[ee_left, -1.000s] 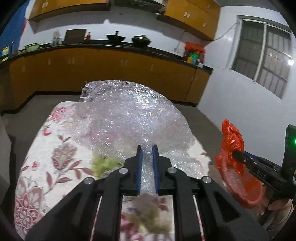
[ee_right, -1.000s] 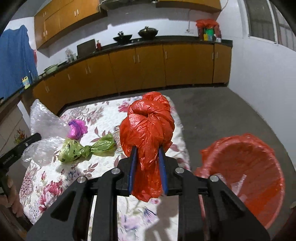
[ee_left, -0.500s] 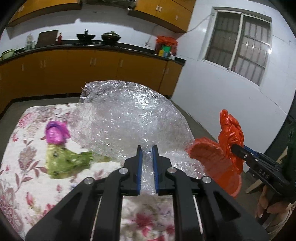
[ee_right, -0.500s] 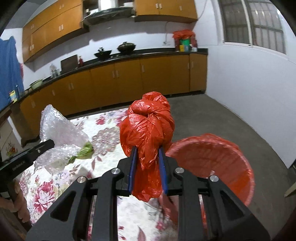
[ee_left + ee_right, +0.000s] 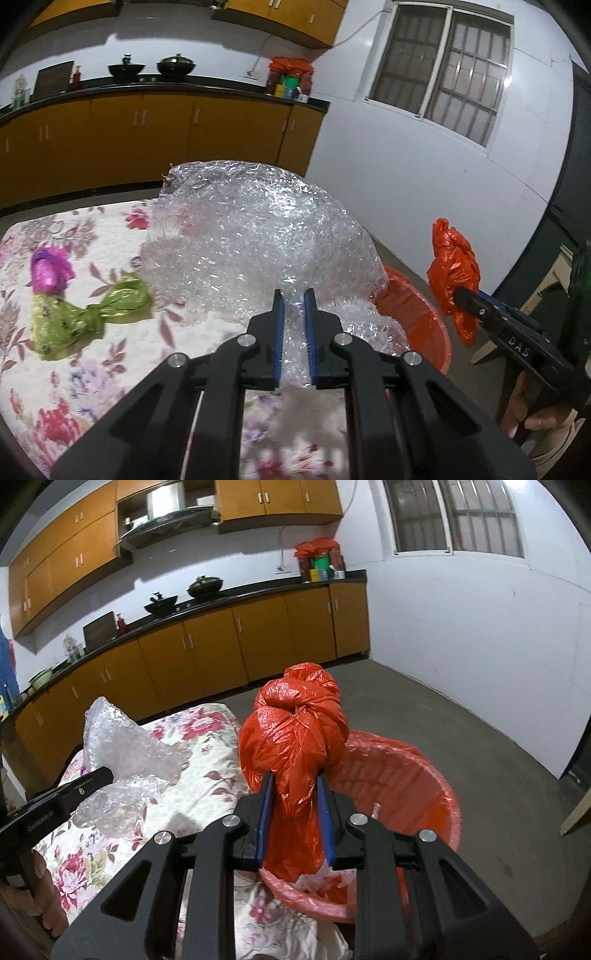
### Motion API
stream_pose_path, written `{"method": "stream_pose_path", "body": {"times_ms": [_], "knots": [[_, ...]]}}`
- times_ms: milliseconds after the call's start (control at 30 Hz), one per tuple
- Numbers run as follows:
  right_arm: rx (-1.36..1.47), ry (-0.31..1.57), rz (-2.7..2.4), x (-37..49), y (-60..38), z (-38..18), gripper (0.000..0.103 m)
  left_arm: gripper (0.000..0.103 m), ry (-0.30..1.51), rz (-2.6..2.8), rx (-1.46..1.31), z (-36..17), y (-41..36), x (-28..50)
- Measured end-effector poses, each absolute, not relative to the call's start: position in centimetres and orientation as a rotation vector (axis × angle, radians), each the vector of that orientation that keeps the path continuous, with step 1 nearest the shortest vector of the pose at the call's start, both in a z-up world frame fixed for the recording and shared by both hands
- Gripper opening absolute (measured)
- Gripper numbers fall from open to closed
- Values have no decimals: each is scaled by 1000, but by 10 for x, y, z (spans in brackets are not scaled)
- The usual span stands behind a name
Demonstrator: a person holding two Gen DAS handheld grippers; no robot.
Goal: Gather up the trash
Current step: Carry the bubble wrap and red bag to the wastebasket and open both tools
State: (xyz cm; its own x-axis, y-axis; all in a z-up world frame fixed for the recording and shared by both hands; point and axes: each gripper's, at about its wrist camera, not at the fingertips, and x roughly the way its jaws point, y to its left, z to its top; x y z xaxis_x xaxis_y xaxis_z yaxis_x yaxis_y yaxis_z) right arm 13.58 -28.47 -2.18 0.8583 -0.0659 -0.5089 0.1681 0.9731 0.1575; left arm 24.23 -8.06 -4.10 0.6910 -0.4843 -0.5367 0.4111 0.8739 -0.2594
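My left gripper (image 5: 293, 295) is shut on a big crumpled sheet of clear bubble wrap (image 5: 255, 236), held up over the flowered tablecloth (image 5: 110, 347). My right gripper (image 5: 294, 781) is shut on a knotted red plastic bag (image 5: 295, 731), which hangs over the near rim of a red bin (image 5: 413, 775) lined with red plastic. The same red bag (image 5: 452, 266) and bin (image 5: 417, 314) show at the right of the left wrist view. On the cloth lie a green tied bag (image 5: 85, 314) and a purple wad (image 5: 50, 269).
The table's right edge meets the bin, which stands on a grey concrete floor (image 5: 480, 731). Orange kitchen cabinets (image 5: 221, 646) run along the far wall, with pots on the counter. A white wall with a barred window (image 5: 443, 62) stands to the right. A hand (image 5: 532, 402) holds the right gripper.
Both grippers have swung to the right with their loads. The red bag has come from over the table to over the bin's rim. The green and purple trash has slid to the left.
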Motion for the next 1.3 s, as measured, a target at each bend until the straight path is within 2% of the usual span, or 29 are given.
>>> {"method": "stream_pose_path", "body": {"times_ms": [1000,1100,1300], "knots": [[312,491,-245,138,-347,-30,24,13,742,-727,-68,-80,-201,276],[313,487,-249,143,-352,-30,25,18,761,-726,-70,-89,-207,280],[315,493,-259,148,-354,-38,43,32,802,-708,-53,-107,-207,286]]}}
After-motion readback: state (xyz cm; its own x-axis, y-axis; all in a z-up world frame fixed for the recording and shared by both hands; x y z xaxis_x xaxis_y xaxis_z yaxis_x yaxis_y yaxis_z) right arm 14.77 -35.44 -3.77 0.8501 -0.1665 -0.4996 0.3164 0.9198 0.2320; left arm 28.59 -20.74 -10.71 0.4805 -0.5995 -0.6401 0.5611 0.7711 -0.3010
